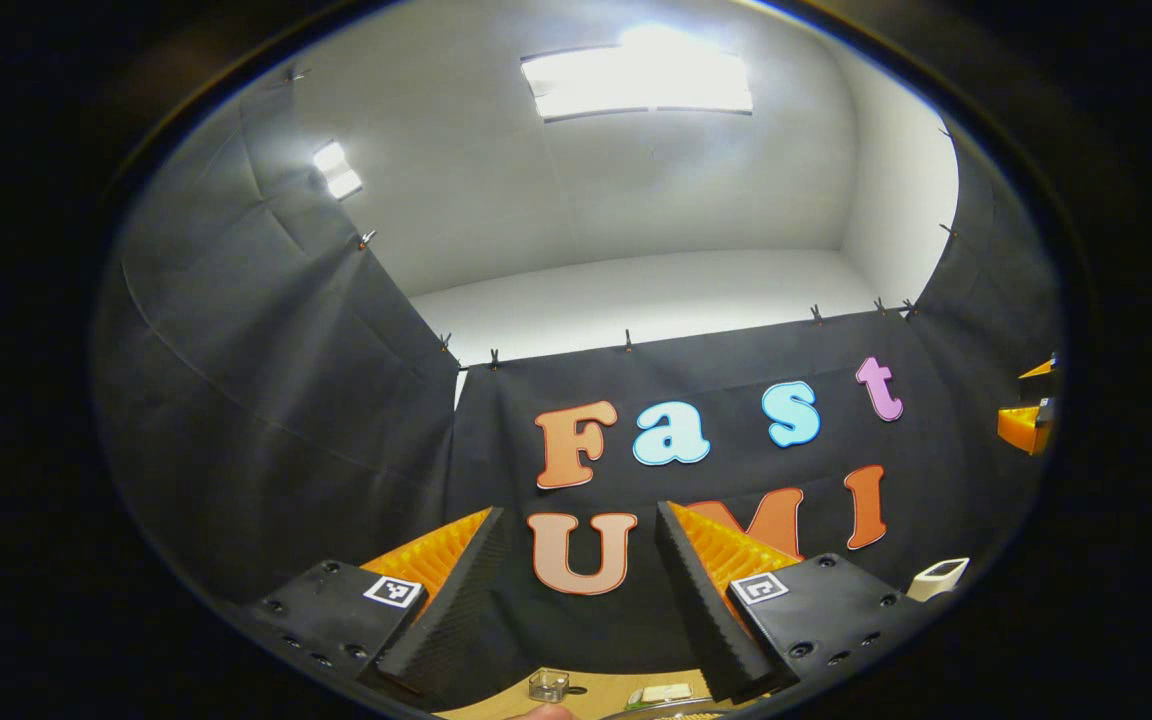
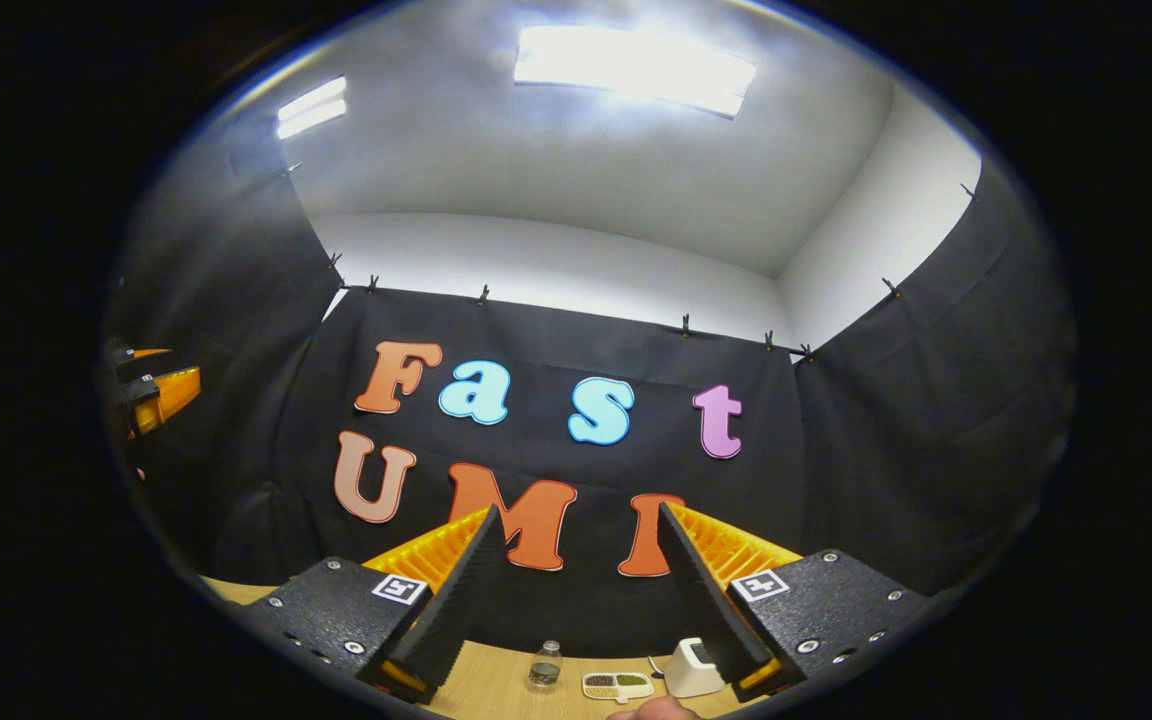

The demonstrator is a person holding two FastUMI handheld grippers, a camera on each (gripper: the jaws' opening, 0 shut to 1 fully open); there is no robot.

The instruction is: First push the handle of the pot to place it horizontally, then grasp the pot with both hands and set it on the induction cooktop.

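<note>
Both tools are held high and point at the booth's cloth wall, not down at the work. The left gripper (image 1: pixel 581 590) has its jaws standing wide with nothing between them, and the right gripper (image 2: pixel 576 590) is the same, wide and empty. The pot and the induction cooktop cannot be located from here, so I cannot say where the handle points.

Along the far edge of the wooden surface (image 2: pixel 496 690) stand a small clear jar (image 2: pixel 544 665), a flat tray with small compartments (image 2: pixel 616 685) and a white device (image 2: pixel 688 672), all near each other.

The main risk, in my judgement, is a blind descent: with the cameras tilted up, a gripper could come down on the pot's rim or push the body and not the handle, so the pot may slide or turn wrongly. The small things at the far edge could also be knocked if the push goes too far. The two grippers are well apart now, but they may collide when they come together around the pot.
</note>
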